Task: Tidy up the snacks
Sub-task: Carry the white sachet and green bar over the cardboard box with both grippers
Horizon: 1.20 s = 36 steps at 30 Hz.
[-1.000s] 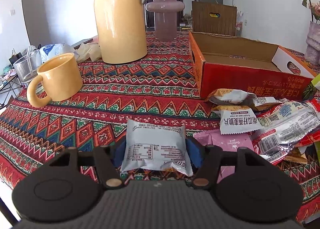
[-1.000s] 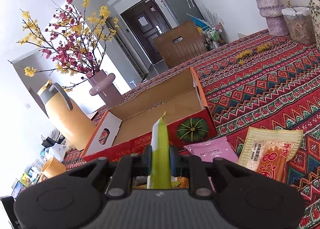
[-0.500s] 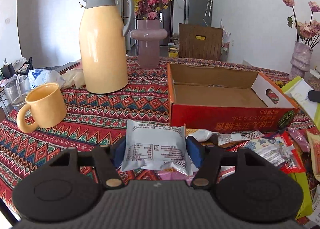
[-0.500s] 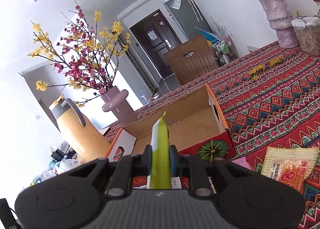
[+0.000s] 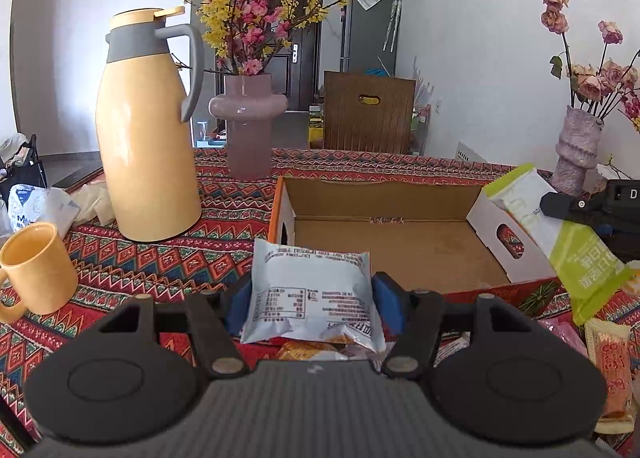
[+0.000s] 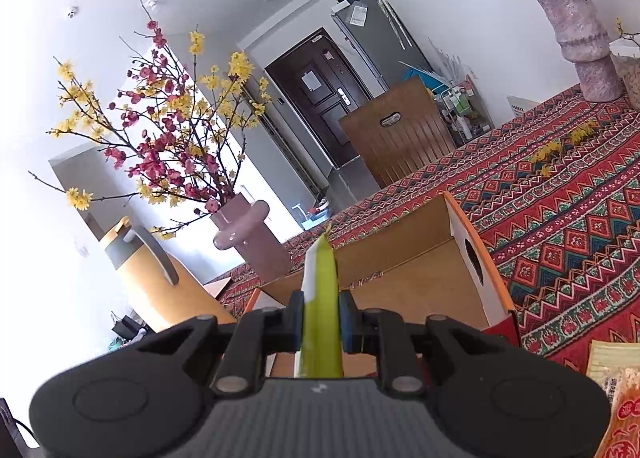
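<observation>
**2 snack packets held near the box**

Clamped between the left gripper's (image 5: 312, 294) blue pads, a white snack packet (image 5: 310, 296); pinched edge-on in the right gripper (image 6: 320, 318), a green packet (image 6: 322, 322); just beyond both, open cardboard box (image 5: 396, 246); farther off, yellow jug (image 5: 146, 130), pink vase (image 5: 248, 126).

Open box (image 5: 400, 246) on table cloth (image 5: 160, 258), centre. Jug (image 5: 148, 138) left of box; vase (image 5: 248, 126) behind, between jug and box. Mug (image 5: 36, 270) left, nearer. Loose packets (image 5: 608, 362) right, before the box.
</observation>
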Available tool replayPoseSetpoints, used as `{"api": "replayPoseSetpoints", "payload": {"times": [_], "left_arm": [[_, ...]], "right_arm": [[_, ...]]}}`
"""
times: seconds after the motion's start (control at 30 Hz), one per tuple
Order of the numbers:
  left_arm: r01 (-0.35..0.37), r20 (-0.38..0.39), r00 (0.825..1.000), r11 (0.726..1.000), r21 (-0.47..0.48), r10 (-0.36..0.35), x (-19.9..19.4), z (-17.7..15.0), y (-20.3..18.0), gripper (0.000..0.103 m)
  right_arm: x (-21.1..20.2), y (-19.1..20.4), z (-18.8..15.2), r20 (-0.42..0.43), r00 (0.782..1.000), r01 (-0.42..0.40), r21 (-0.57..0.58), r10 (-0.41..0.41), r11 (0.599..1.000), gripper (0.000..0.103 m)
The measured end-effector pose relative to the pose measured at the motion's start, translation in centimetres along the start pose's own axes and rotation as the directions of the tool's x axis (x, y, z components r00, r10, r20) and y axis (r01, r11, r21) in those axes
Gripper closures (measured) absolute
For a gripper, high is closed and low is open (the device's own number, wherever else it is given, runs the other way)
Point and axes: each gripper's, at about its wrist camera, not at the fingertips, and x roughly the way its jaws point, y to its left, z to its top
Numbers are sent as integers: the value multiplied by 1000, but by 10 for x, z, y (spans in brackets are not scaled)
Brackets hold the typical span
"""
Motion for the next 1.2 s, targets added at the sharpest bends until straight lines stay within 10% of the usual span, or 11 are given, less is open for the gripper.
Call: {"api": "replayPoseSetpoints", "payload": {"times": [0.53, 1.2], "left_arm": [[21, -10, 1000, 1000, -24, -21, 48, 41, -12, 38], [1, -83, 997, 1000, -27, -3, 121, 58, -23, 35]], "right_arm": [[62, 1, 42, 54, 999, 6, 44, -9, 999, 86], [139, -22, 47, -136, 984, 130, 79, -119, 988, 81]]}}
